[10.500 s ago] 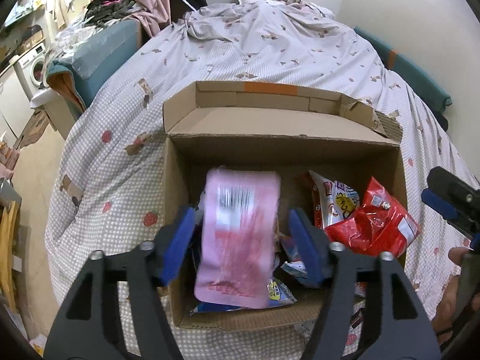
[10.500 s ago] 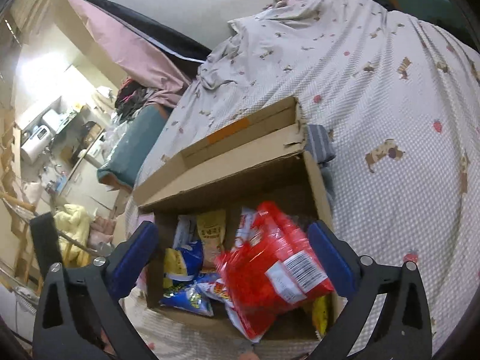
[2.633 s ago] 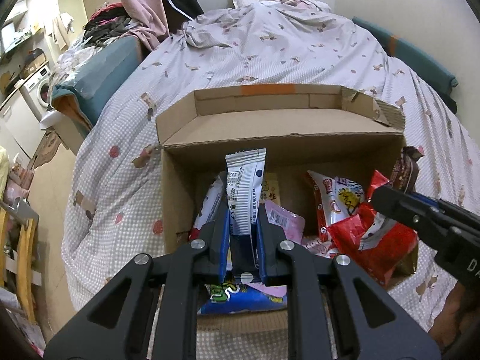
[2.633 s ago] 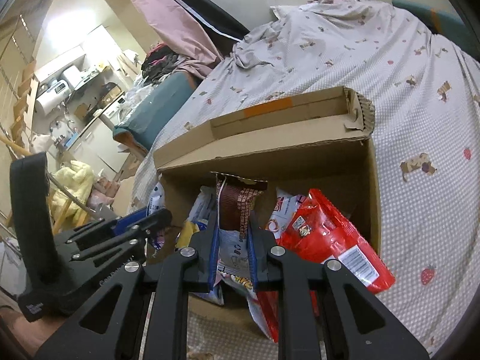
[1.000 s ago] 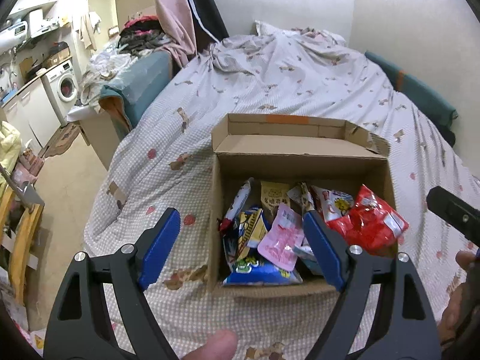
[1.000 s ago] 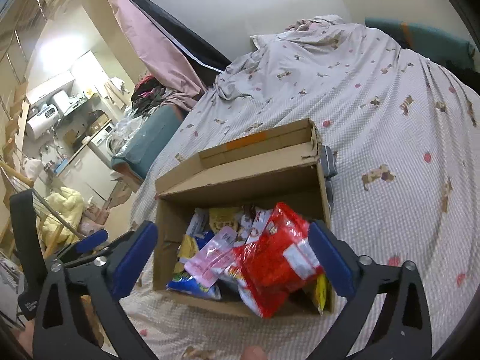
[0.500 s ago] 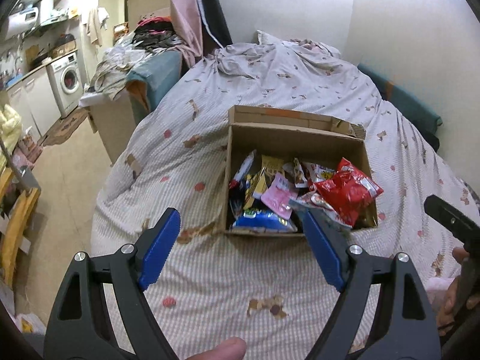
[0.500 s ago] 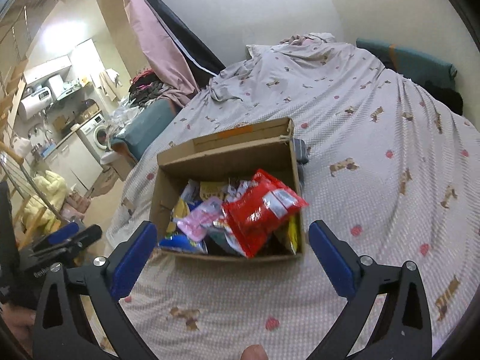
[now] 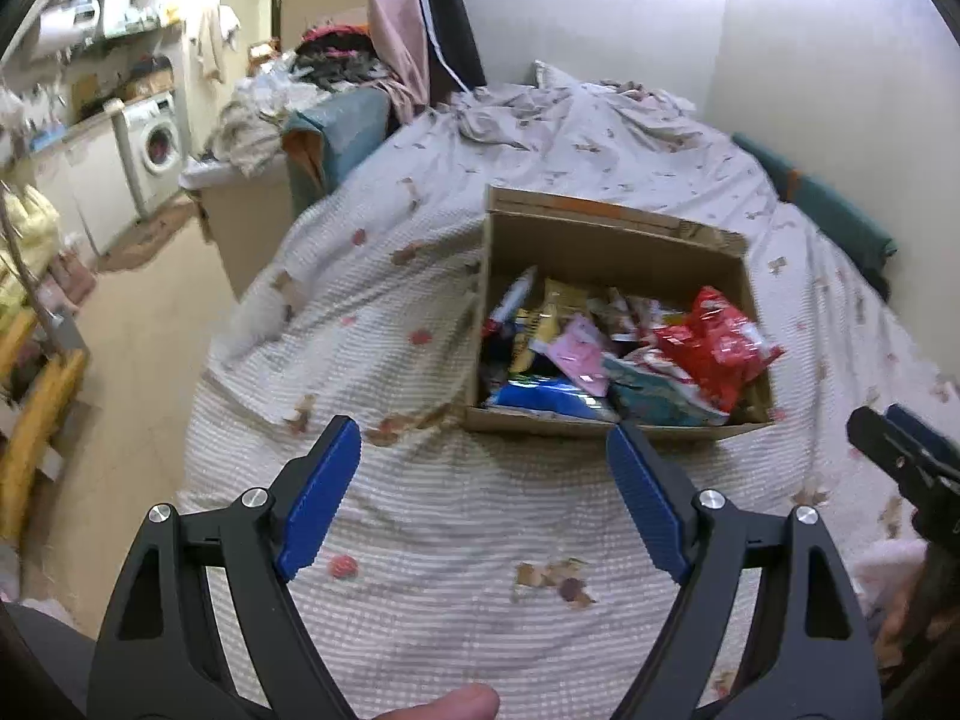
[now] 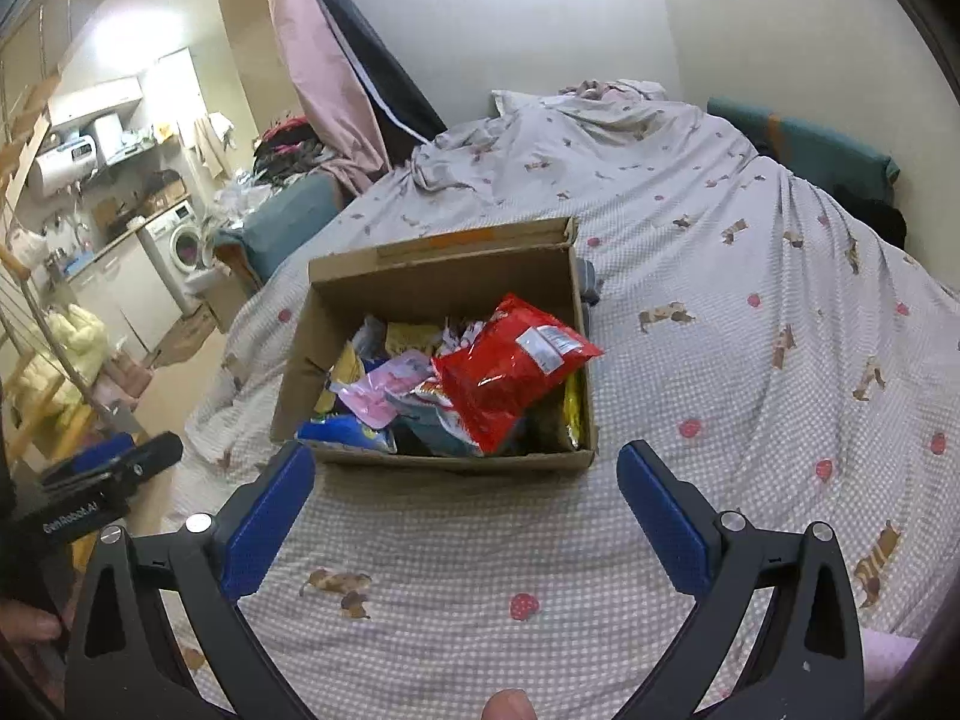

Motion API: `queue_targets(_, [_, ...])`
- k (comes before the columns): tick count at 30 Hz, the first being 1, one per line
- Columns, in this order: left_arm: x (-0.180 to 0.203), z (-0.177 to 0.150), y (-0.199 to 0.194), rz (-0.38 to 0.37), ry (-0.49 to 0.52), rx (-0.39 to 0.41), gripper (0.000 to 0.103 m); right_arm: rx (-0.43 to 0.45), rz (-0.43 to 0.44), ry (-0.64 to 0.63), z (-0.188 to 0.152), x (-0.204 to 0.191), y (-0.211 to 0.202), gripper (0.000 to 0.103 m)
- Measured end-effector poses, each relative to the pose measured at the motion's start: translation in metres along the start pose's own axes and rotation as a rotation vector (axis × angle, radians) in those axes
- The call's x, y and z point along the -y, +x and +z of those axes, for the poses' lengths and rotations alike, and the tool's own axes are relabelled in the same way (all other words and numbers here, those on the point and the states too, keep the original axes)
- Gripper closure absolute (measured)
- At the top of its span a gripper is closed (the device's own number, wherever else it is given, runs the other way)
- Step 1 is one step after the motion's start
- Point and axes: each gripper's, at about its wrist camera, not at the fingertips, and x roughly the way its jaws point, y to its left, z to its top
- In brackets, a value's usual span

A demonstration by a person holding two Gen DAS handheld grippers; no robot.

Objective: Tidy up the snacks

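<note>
1. Left gripper (image 9: 483,474): jaws spread wide, blue pads apart, nothing between them. It hangs above bare bedspread, short of the box. A fingertip (image 9: 444,705) of the holding hand shows at the bottom edge of the left wrist view.
2. Right gripper (image 10: 465,486): jaws likewise spread, empty, over the bedspread just in front of the box's near wall. A fingertip (image 10: 507,705) shows at the bottom edge of the right wrist view.
3. Each gripper appears in the other's view: the right one at the right edge of the left wrist view, the left one at the left edge of the right wrist view. The two are well apart, side by side.
4. Bedspread (image 10: 720,360): pale check pattern with small red and brown motifs, covering the bed; rumpled towards the far end.
5. Cardboard box (image 10: 444,462): sits on the bed beyond both grippers, top flaps open, far flap carrying a strip of orange tape.
6. Snacks are inside the box, piled loosely. Red bag (image 10: 510,366) lies on top at the right and rises above the rim. Pink packet (image 10: 390,390) lies near the middle. Blue packet (image 10: 348,435) lies against the near wall at the left. Yellow and white wrappers stand behind them; their labels are too blurred to read.
7. Beyond the bed: a teal cushion (image 10: 804,144) at the far right by the wall, a pink curtain (image 10: 312,60), and a washing machine (image 9: 153,147) in the room at the far left.
</note>
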Motion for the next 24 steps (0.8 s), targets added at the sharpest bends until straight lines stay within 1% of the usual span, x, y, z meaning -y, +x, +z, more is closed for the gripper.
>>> queue_targets(3, [-0.002,-0.001,0.000,-0.009,-0.013,-0.005,0.020,0.005,-0.042,-0.044,-0.002,-0.005,0.004,0.000])
queue_targets(5, [-0.003,-0.001,-0.001,-0.004,-0.010,0.000,0.010,0.010,-0.048,-0.056,-0.002,-0.008,0.005,0.000])
queue_targets(6, [-0.003,-0.001,-0.001,-0.002,-0.011,0.004,0.008,0.013,-0.050,-0.058,-0.003,-0.008,0.005,0.000])
queue_targets(8, [-0.004,-0.001,-0.002,-0.003,-0.013,0.010,0.001,0.016,-0.057,-0.060,-0.003,-0.009,0.005,0.000])
queue_targets(16, [0.004,-0.002,-0.002,-0.009,0.026,0.016,0.000,0.012,-0.064,-0.057,-0.003,-0.007,0.007,0.000])
queue_targets(24, [0.008,-0.003,0.000,-0.006,0.035,0.010,0.000,0.010,-0.064,-0.058,-0.003,-0.007,0.007,0.000])
